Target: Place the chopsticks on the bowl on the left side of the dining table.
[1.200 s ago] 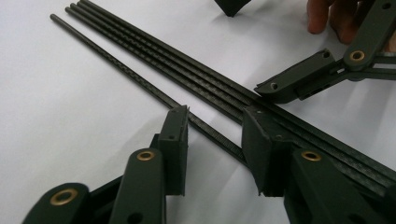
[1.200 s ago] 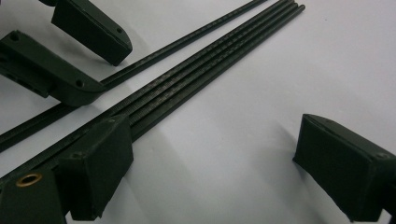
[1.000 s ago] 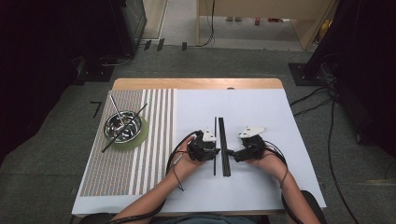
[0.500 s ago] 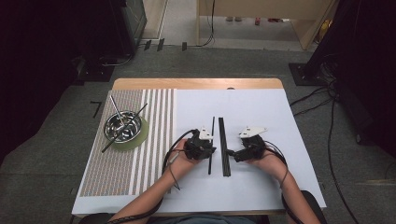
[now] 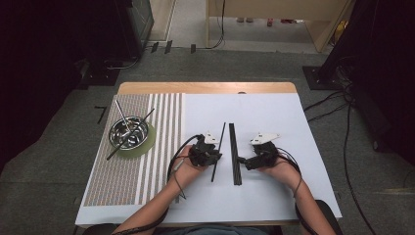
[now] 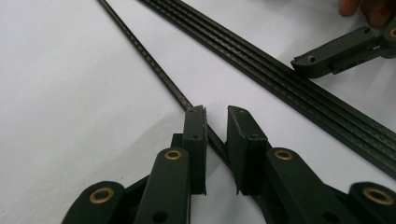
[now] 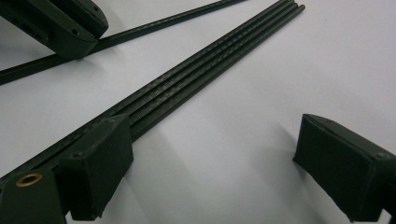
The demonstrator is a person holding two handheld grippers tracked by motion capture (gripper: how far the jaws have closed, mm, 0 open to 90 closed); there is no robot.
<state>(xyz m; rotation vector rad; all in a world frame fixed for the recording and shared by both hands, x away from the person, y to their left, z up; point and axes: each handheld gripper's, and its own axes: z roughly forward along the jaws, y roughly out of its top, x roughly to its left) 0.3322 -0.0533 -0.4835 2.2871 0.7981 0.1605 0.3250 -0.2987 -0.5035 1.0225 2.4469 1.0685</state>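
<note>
A single thin black rod [image 5: 220, 142] lies tilted on the white sheet [image 5: 274, 112], just left of a bundle of three black rods [image 5: 234, 152]. My left gripper [image 5: 216, 156] straddles the thin rod [image 6: 144, 51] near its lower half. Its jaws have just been closing; a narrow gap still shows at my left gripper [image 6: 216, 121], the rod runs through it, and the pads are not pressing on it. My right gripper [image 7: 219, 172] stands wide open, its left pad [image 7: 95, 163] resting at the bundle [image 7: 210, 60], beside the bundle's lower part in the high view [image 5: 243, 160].
A steel bowl [image 5: 128, 132] holding long sticks stands on a green coaster [image 5: 149, 142] on the striped mat [image 5: 161, 166] at the left. The table's wooden far edge [image 5: 205, 88] borders the sheet. Cables trail on the floor to the right.
The thin rod has come away from the bundle to the left and now lies tilted, its near end swung left. The left gripper shifted slightly left with it. The right hand stayed put.
</note>
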